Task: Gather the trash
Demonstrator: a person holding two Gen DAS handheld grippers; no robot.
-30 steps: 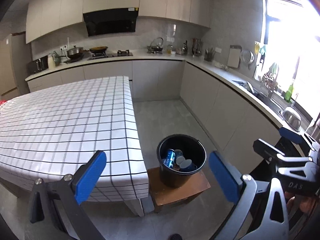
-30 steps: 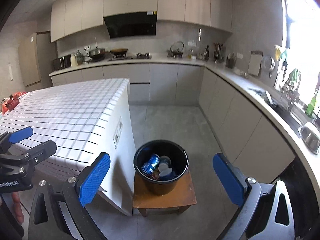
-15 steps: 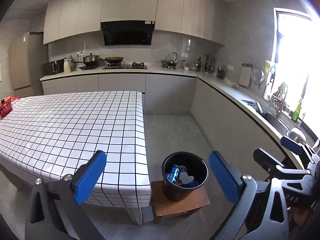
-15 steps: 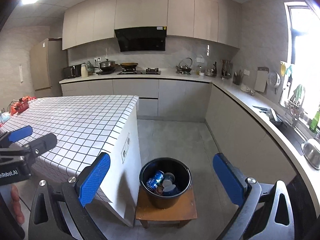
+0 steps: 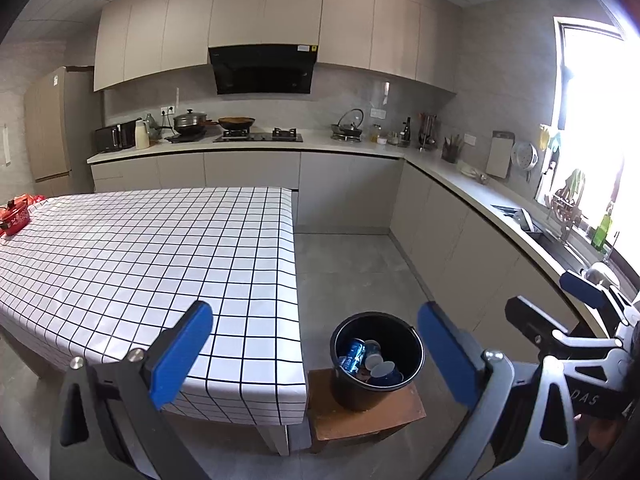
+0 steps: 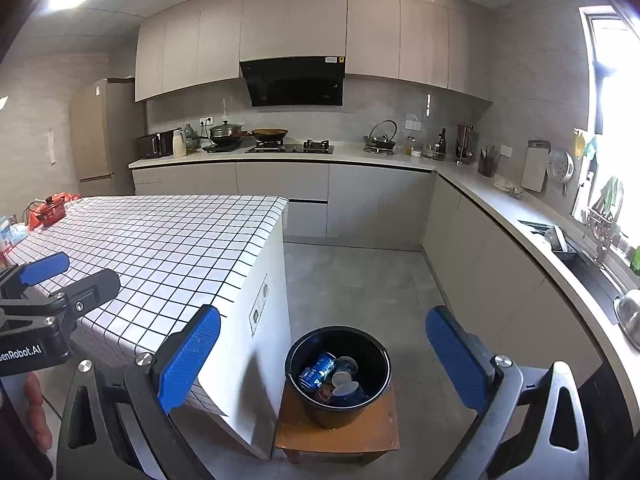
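Both tongs, left [image 5: 314, 350] and right [image 6: 322, 356], have lifted away released and empty, leaving cans and cups [image 6: 334, 378] in the black bucket [image 6: 376, 396] at lower centre, the checked table [image 5: 132, 248] bare.

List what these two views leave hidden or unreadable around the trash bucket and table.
- Bucket bottom: both views, covered by the blue can and cups.
- Can's label: right wrist view, lettering partly cut off by the rim.
- Table's left end: left wrist view, cut off by the frame edge.
- Floor under the stool: both views, hidden by its top.

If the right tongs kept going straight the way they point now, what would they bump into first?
Probably nothing close: the open right tongs aim over the bucket towards bare floor and far cabinets. Depth is hard to judge.
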